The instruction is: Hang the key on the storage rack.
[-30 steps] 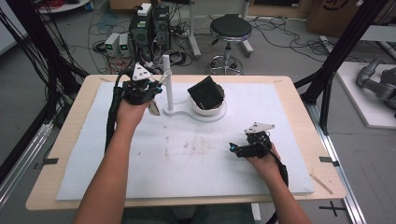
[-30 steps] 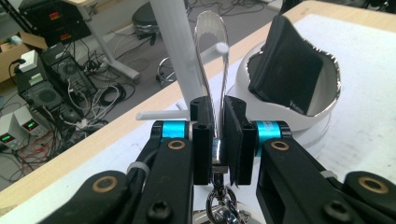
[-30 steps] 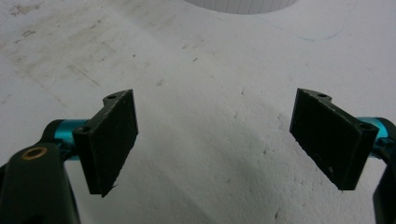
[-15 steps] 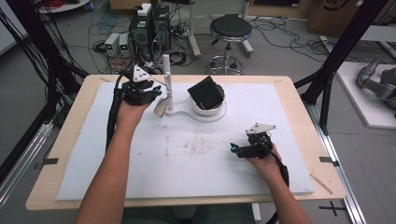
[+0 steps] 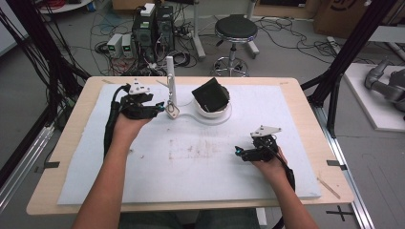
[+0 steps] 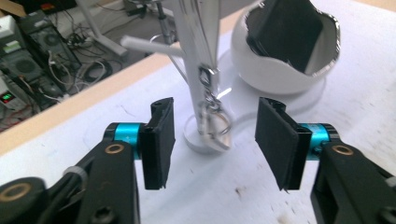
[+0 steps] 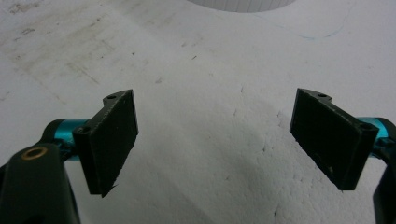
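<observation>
A white stand with an upright post (image 5: 169,78) (image 6: 198,42) rises at the back of the white sheet. A metal key ring (image 5: 173,111) (image 6: 214,125) dangles against the post on a short clasp and chain. My left gripper (image 5: 161,109) (image 6: 215,135) is level with the ring; its jaws have just been opening and now stand open, with the ring a little beyond the gap and untouched by the pads. A white bowl (image 5: 213,110) (image 6: 273,74) beside the post holds a black block (image 5: 210,94) (image 6: 286,29). My right gripper (image 5: 237,152) (image 7: 215,140) rests open on the sheet, with nothing between its jaws.
The white foam sheet (image 5: 191,167) covers most of the wooden table (image 5: 76,143). The stand's flat white base (image 5: 191,117) joins post and bowl. Beyond the far edge are computers, cables and a stool on the floor. Black frame legs stand at both sides.
The left gripper went from shut beside the post to open and dropped lower towards the post's foot. The key ring now hangs free. The right hand has stayed still.
</observation>
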